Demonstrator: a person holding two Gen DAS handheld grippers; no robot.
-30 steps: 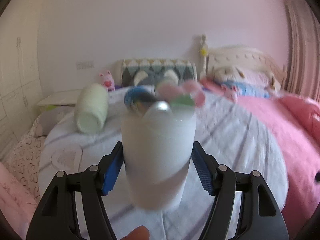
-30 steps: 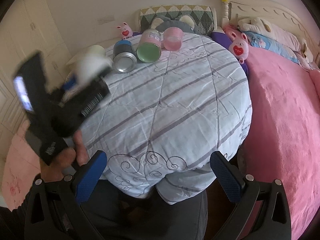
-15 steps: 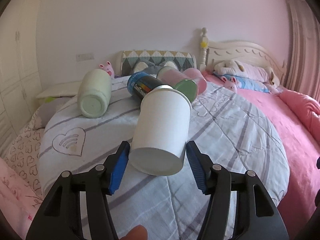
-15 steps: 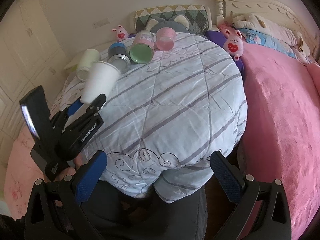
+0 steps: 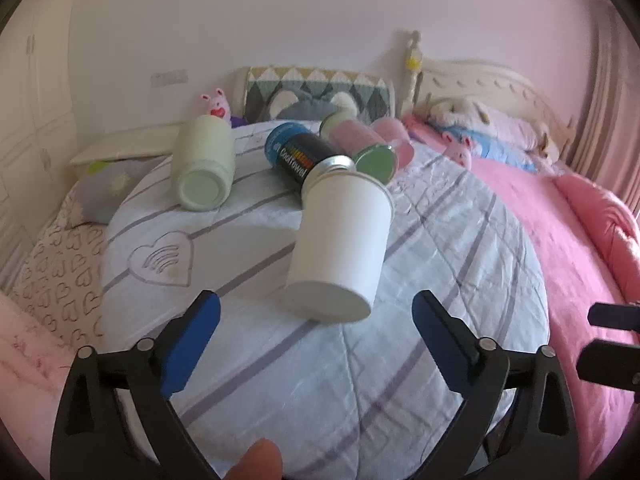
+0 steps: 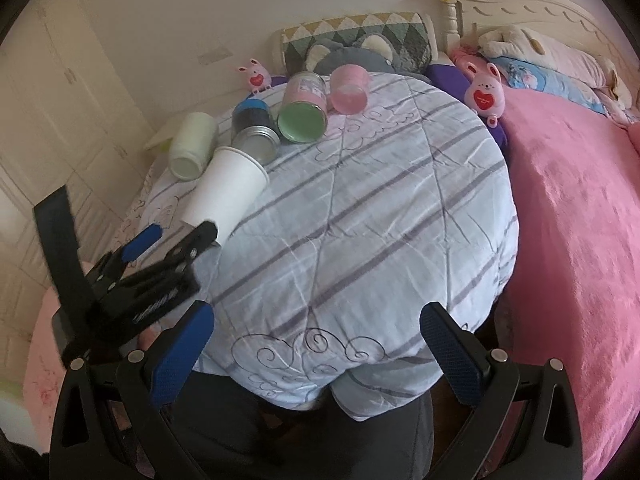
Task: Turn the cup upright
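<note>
White paper cup [image 5: 340, 240] lies tipped on the striped quilt [image 5: 440, 280], base toward the camera at 6 o'clock and rim toward 12, touching the dark can [image 5: 298, 154] behind it, so it is not yet upright. Left gripper [image 5: 316, 332] sits just below the base with its blue pads spread wide and holding nothing, apparently lined up to take the cup. Right gripper [image 6: 316, 354], also wide apart and empty, hovers at the quilt's 6 o'clock edge, well clear.
</note>
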